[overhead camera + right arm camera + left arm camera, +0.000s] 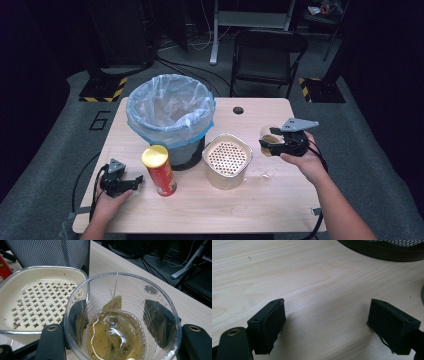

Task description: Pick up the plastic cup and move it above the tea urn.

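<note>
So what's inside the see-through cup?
The cup holds some yellowish-brown liquid with small dark specks and a thin string hanging in. The hand-held gripper covers the cup's sides, so whatever hangs on the string stays unclear.

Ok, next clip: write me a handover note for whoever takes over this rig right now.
Right gripper: shut on the clear plastic cup, held above the table right of the cream strainer bowl; brownish liquid with a tea bag string is in the cup.
Left gripper: open, empty, low over the table left of the red chip can.
Lined bin stands behind the bowl.
Done: cup picked up.
Left, probably: drain the cup through the strainer, bin the rest.
</note>
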Tool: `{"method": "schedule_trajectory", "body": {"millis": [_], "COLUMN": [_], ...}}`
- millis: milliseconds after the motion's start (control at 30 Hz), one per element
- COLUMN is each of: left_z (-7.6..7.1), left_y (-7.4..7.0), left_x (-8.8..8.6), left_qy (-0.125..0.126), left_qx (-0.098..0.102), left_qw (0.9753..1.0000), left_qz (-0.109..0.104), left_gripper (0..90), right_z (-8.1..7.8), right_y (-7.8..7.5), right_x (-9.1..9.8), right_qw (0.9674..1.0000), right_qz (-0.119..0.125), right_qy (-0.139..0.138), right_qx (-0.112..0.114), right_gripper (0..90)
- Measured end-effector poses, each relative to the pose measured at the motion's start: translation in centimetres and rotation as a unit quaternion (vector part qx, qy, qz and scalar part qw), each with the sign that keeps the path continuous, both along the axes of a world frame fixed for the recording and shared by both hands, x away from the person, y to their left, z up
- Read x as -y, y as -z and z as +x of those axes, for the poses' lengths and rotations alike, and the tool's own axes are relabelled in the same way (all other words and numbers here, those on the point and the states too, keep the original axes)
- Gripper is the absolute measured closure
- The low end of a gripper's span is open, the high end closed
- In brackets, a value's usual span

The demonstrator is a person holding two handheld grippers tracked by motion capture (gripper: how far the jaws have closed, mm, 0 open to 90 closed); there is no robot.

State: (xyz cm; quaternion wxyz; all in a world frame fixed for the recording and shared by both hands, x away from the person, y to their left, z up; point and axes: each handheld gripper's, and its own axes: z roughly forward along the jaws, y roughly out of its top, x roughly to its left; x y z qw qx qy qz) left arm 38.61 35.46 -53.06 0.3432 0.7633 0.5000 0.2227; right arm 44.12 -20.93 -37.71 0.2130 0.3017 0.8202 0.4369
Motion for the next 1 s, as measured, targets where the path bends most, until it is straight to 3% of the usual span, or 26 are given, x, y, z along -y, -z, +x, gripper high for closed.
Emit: {"method": "schedule_trajectory", "body": {"millis": [533,800,867,1000], "left_z": [0.0,0.0,0.0,0.0], "left_y": [0.0,0.0,0.0,0.0], "left_x": [0.0,0.0,0.0,0.0], "left_qy": [0.0,0.0,0.0,0.0], "left_qx": [0.0,0.0,0.0,0.0], "left_qw": [1.0,1.0,1.0,1.0], "left_qz": [0.0,0.0,0.0,0.0], "left_gripper": [14.1,14.2,14.1,14.1], "right_z": [2.5,3.4,3.6,3.7], "right_y": [-0.2,-0.4,-0.5,-0.4], "right_x": [-1.1,-2.0,-2.3,-2.9], "right_qw": [0.9998,0.999,0.9981,0.9972], "right_qz": [0.002,-0.017,-0.024,-0.031], "right_qy": [0.005,0.005,0.001,-0.003], "right_qx": [0.021,0.04,0.057,0.068], "right_gripper": [35.5,35.5,35.5,35.5]}}
